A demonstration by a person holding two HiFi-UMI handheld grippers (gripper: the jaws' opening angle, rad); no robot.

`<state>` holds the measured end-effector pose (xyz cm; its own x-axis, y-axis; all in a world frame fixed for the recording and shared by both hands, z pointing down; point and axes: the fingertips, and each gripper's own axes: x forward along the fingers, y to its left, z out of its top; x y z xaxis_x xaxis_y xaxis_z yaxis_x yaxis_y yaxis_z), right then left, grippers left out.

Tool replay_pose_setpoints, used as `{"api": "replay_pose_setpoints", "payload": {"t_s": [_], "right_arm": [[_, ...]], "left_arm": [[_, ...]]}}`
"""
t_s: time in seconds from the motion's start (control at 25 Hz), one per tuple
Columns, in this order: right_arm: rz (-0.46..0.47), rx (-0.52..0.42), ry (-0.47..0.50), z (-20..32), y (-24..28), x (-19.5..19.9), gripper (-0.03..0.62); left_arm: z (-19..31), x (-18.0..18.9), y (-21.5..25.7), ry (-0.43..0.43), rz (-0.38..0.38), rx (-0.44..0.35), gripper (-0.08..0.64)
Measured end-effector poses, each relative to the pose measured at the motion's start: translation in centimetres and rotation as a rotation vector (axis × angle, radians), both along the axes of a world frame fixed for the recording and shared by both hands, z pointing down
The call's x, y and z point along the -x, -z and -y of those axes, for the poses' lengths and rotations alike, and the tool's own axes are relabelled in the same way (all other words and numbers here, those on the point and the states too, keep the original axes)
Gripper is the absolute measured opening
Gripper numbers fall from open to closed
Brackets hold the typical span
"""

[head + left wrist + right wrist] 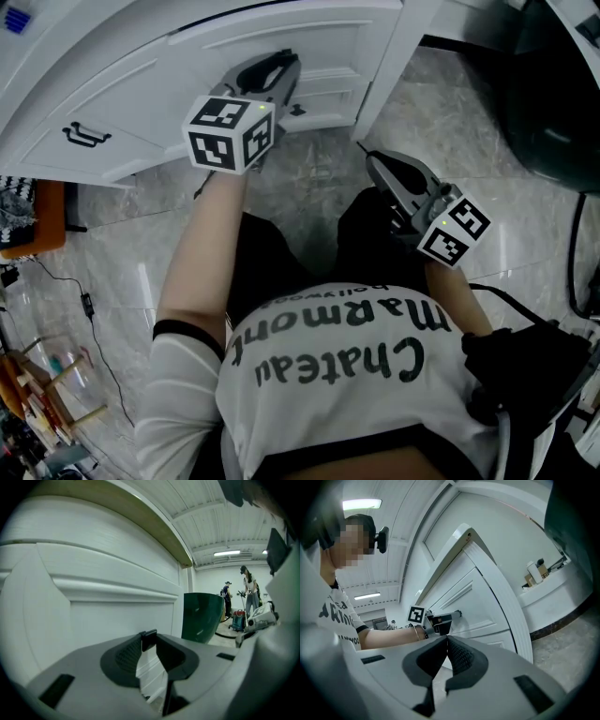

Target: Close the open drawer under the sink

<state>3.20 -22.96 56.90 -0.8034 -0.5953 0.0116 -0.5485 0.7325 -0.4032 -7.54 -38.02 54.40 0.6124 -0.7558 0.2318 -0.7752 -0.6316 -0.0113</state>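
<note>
The white panelled drawer front [330, 49] under the counter fills the left gripper view [103, 620] and shows in the right gripper view [480, 606]. My left gripper [287, 66] is up against it. A small black handle [149, 639] sits pinched between its fingertips, and the jaws stand a little apart below it. From the right gripper view, the left gripper [451, 617] reaches level to the panel. My right gripper [368, 157] hangs back over the floor, off the cabinet, shut with nothing in it [446, 640].
A dark green bin [202, 616] stands just right of the cabinet's corner [553, 103]. Another black handle [84, 136] sits on the front further left. Cables [89, 305] lie on the marble floor at left. Two people [248, 590] stand far off.
</note>
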Motion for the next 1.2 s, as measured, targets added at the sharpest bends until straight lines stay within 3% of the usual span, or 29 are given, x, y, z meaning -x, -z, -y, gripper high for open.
{"api": "replay_pose_setpoints", "payload": {"t_s": [0.56,0.88,1.2], "right_arm": [[-0.006,0.012,0.008,0.1,-0.6,0.0,0.012],[-0.004,0.026,0.011,0.1,-1.2,0.1,0.012],[0.005,0.055,-0.041,3.3,-3.9,-1.3,0.012]], "left_arm": [[-0.2,-0.3,0.1,-0.026,0.014,-0.014,0.098],[0.0,-0.1,0.0,0.020,0.020,0.014,0.101],[0.1,0.1,0.2,0.014,-0.023,-0.050,0.101]]}}
